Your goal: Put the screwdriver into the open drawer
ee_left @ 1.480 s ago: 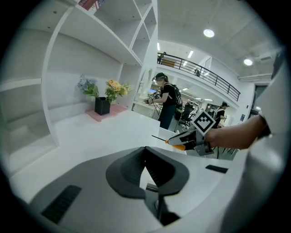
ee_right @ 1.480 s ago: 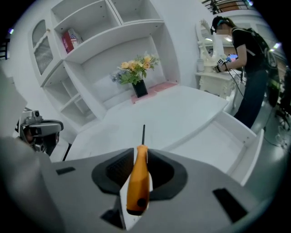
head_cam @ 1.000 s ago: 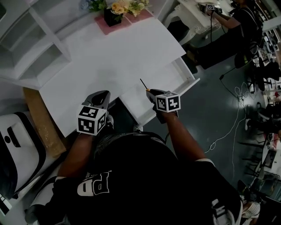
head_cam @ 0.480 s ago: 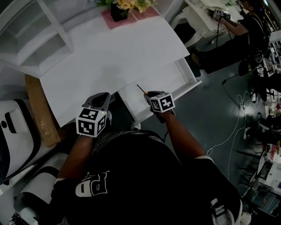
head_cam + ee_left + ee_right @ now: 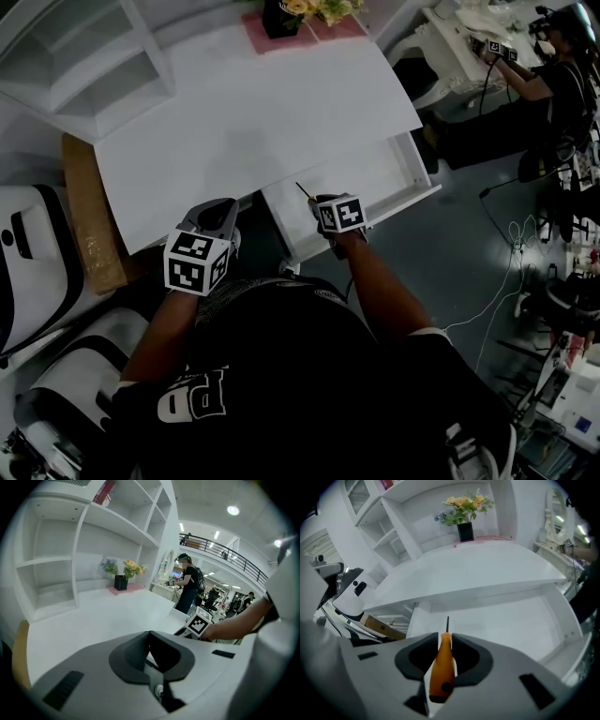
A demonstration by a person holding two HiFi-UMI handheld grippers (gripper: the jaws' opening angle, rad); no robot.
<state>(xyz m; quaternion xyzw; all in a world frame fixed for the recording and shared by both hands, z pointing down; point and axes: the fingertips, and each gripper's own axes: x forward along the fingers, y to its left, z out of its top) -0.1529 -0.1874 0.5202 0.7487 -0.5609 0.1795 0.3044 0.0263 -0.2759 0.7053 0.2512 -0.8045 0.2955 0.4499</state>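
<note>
An orange-handled screwdriver (image 5: 443, 665) with a thin dark shaft (image 5: 302, 189) is clamped between the pads of my right gripper (image 5: 446, 637), shaft pointing forward. The right gripper (image 5: 317, 201) hangs over the near left part of the open white drawer (image 5: 375, 178), whose bare white floor (image 5: 501, 620) lies just beyond the tip. My left gripper (image 5: 223, 204) sits at the desk's front edge, left of the drawer; in the left gripper view its pads (image 5: 150, 633) meet with nothing between them.
The white desk top (image 5: 253, 103) carries a black flower pot (image 5: 281, 17) on a pink mat. A white shelf unit (image 5: 84, 56) stands at the back left, a cardboard box (image 5: 89, 225) and a white machine (image 5: 28, 272) to the left. A person (image 5: 553, 75) works at the far right.
The right gripper has sunk toward the drawer with the screwdriver still clamped. The left gripper has shifted slightly along the desk edge. The head view has drifted.
</note>
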